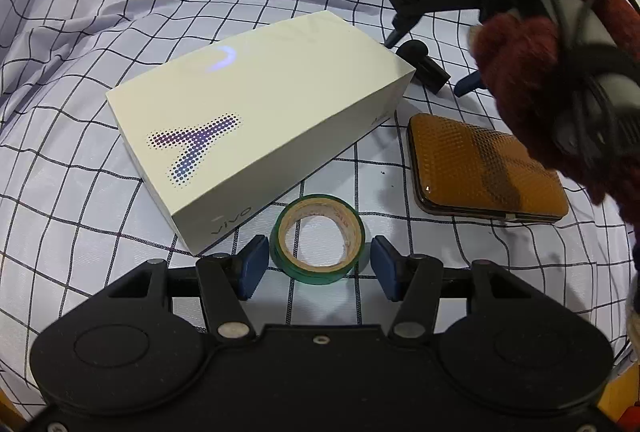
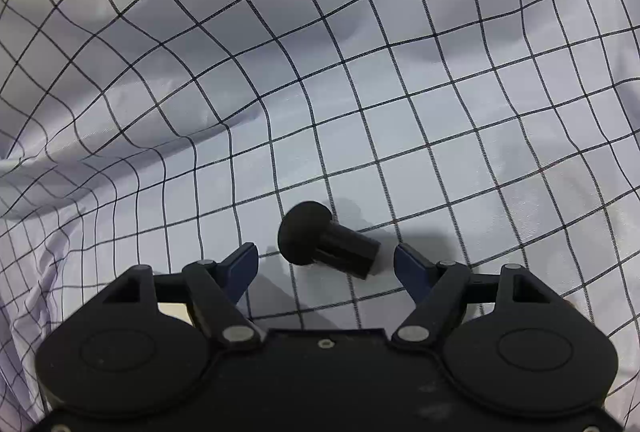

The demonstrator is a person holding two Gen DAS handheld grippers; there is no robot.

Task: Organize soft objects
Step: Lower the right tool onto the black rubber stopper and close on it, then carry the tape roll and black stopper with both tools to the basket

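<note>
The left tool (image 1: 316, 268) is open, its pads flanking but clear of a green tape roll (image 1: 317, 244) lying flat on the checked cloth (image 1: 120, 11) beside a white box (image 1: 256, 135). The right tool (image 2: 326, 266) is open around a black mushroom-shaped peg (image 2: 328, 242), not touching it.

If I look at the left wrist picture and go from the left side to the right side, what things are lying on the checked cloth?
White rectangular cardboard phone box → green roll of tape → orange dimpled flat case.
</note>
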